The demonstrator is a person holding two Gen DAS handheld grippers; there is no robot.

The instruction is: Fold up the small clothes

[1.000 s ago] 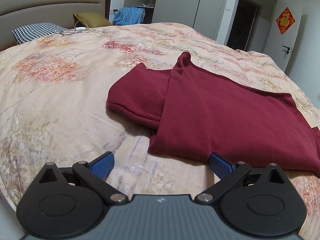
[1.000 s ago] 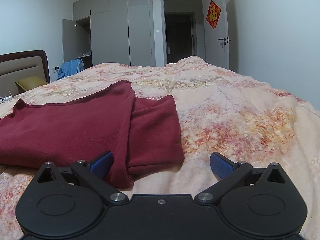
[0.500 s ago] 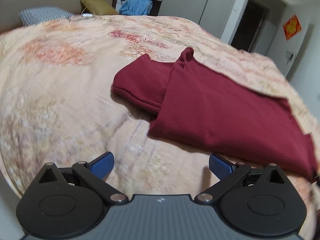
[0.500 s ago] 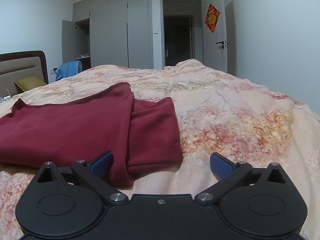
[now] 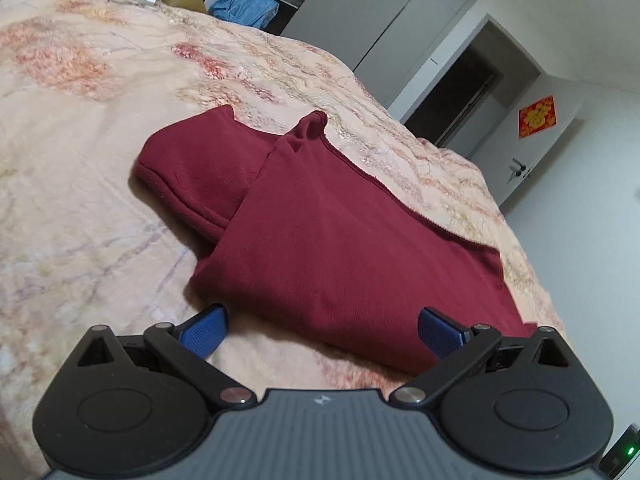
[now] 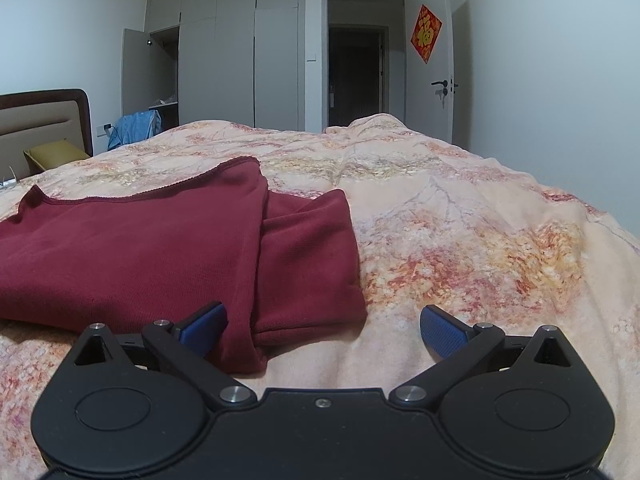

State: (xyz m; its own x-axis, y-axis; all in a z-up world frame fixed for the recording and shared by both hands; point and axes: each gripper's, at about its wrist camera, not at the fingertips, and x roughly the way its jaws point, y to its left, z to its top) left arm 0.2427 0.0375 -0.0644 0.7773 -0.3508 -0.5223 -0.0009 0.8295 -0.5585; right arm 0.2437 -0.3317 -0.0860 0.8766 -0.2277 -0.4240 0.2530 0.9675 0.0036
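A dark red garment (image 5: 328, 232) lies partly folded on the floral bedspread (image 5: 80, 152), with a sleeve sticking out at its left end. My left gripper (image 5: 322, 332) is open and empty, just above the garment's near edge. In the right wrist view the same garment (image 6: 160, 248) lies to the left, its other sleeve folded at the right end. My right gripper (image 6: 324, 330) is open and empty, its left finger (image 6: 202, 326) over the garment's near corner, its right finger (image 6: 442, 334) over the bedspread (image 6: 480, 248).
A headboard (image 6: 44, 116), an olive pillow (image 6: 56, 152) and a blue cloth (image 6: 136, 128) are at the bed's far end. Grey wardrobes (image 6: 240, 60), a dark doorway (image 6: 356, 76) and a white door (image 6: 440, 80) stand beyond. The bed's edge drops off at the right.
My left gripper has tilted and moved closer over the garment's near edge. My right gripper has barely moved. Both stay open.
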